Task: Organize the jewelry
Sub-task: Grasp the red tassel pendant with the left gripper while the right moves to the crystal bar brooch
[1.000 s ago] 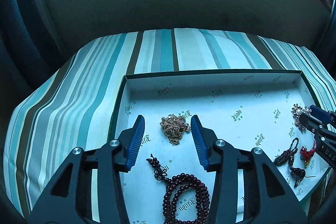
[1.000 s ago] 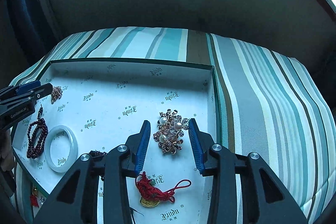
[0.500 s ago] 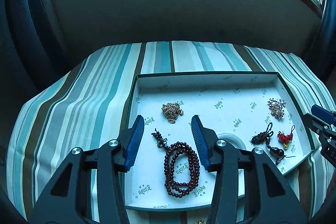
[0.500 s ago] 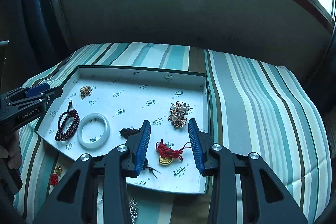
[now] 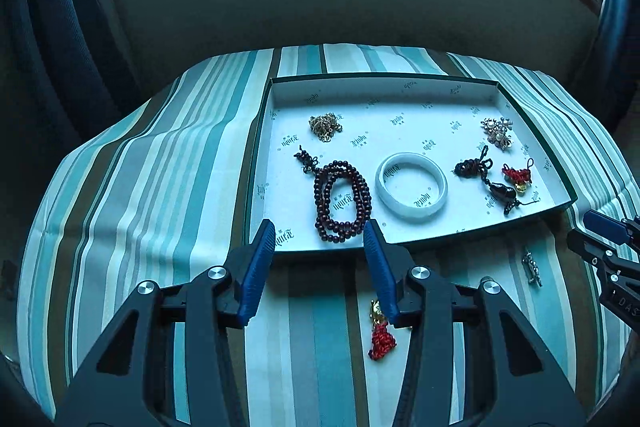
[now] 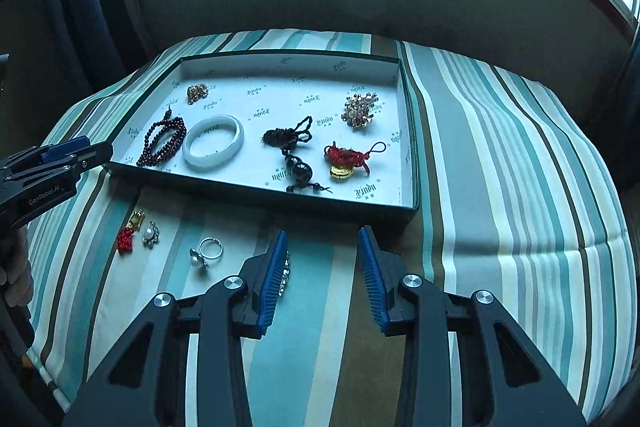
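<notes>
A white-lined tray [image 5: 380, 87] [image 6: 256, 193] holds a gold chain [image 5: 325, 126], dark red beads [image 5: 340, 201], a white bangle [image 5: 412, 185], a black knot pendant [image 6: 290, 143], a red knot charm [image 6: 348, 159] and a pearl brooch [image 6: 360, 109]. On the cloth in front of it lie a red-and-gold charm [image 5: 380, 331] [image 6: 130, 231], a pearl stud [image 6: 150, 235], a pearl ring [image 6: 206, 253] and a rhinestone piece [image 5: 532, 267], half hidden by one finger in the right wrist view. My left gripper [image 5: 319, 231] [image 6: 80, 151] and right gripper [image 6: 323, 235] [image 5: 600, 231] hang open and empty above the tray's near edge.
The tray rests on a rounded surface covered with a teal, white and brown striped cloth [image 6: 500, 167] that drops away on all sides. A dark wall and windows stand behind it. A hand [image 6: 16, 275] shows at the left edge of the right wrist view.
Both grippers have drawn back from over the tray toward its near edge. The whole tray and the loose pieces in front of it have come into view. The jaws look unchanged.
</notes>
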{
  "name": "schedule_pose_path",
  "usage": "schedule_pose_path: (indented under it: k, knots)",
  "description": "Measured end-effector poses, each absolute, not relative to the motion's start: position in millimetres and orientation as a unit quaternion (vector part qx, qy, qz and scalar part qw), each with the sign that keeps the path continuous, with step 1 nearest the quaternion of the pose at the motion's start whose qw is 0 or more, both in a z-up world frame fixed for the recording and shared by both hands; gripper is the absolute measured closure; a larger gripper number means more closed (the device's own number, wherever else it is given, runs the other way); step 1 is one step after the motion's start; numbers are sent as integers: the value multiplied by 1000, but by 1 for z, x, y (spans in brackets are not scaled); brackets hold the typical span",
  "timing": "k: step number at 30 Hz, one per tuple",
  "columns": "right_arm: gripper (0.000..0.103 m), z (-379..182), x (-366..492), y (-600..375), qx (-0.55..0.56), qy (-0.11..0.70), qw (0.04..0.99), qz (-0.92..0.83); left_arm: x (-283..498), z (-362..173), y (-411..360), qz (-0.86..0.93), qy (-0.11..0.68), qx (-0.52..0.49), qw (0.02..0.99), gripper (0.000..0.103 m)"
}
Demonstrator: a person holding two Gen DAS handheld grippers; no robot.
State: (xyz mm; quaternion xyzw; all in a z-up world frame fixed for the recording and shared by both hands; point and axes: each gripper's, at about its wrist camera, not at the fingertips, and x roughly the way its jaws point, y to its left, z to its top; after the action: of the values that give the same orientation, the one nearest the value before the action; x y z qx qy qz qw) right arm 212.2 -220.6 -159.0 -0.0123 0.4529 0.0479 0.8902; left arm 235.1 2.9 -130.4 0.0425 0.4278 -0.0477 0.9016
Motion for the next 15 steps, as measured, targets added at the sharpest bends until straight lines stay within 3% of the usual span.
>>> schedule_pose_path:
  k: [15]
  knots:
    - [66, -179, 186, -224, 3, 481, 875, 51, 188, -161, -4, -59, 473, 39, 878, 58]
